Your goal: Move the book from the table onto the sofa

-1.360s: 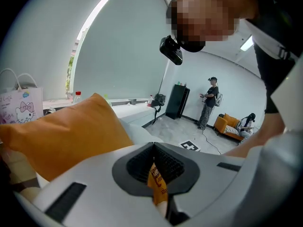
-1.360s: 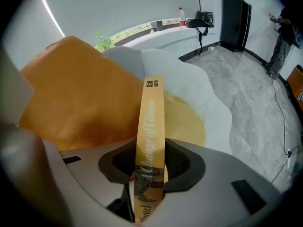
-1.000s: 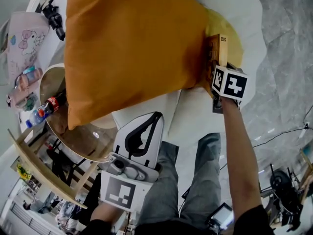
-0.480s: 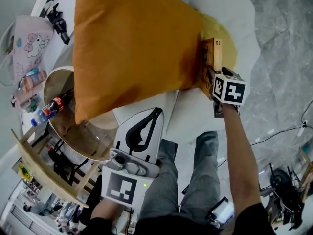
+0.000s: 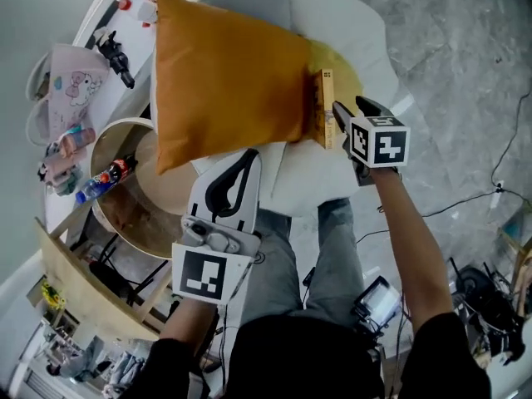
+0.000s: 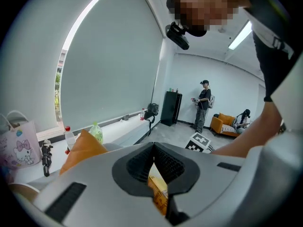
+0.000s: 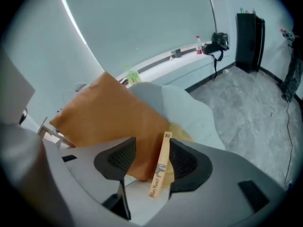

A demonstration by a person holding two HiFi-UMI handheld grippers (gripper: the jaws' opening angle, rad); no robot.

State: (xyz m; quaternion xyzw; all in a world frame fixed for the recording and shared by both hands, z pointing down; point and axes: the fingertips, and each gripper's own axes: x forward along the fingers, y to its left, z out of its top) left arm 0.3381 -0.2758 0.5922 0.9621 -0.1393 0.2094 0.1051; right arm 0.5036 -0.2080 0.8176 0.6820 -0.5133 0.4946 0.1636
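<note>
The thin tan book [image 5: 324, 119] stands on its edge on the white sofa [image 5: 320, 185], leaning against the big orange cushion [image 5: 224, 81]. My right gripper [image 5: 353, 110] hovers just right of the book and above it, apart from it. Its jaws have just been opening and now stand wide. In the right gripper view the book [image 7: 160, 167] shows in the gap of the right gripper [image 7: 152, 160], beyond the pads, untouched. My left gripper [image 5: 248, 163] hangs shut and empty over the sofa's front edge. The left gripper [image 6: 154, 152] shows only a sliver of the book [image 6: 158, 193] past its closed pads.
A round wooden table [image 5: 112, 140] stands left of the sofa, with a cola bottle [image 5: 108, 175] on it. A pink bag [image 5: 66, 73] and small items sit on the ledge beyond. Marble floor with cables lies to the right. Two people are across the room [image 6: 202, 105].
The right gripper has let go of the book, opened and lifted away from it. The left gripper has risen too. The book stays against the cushion.
</note>
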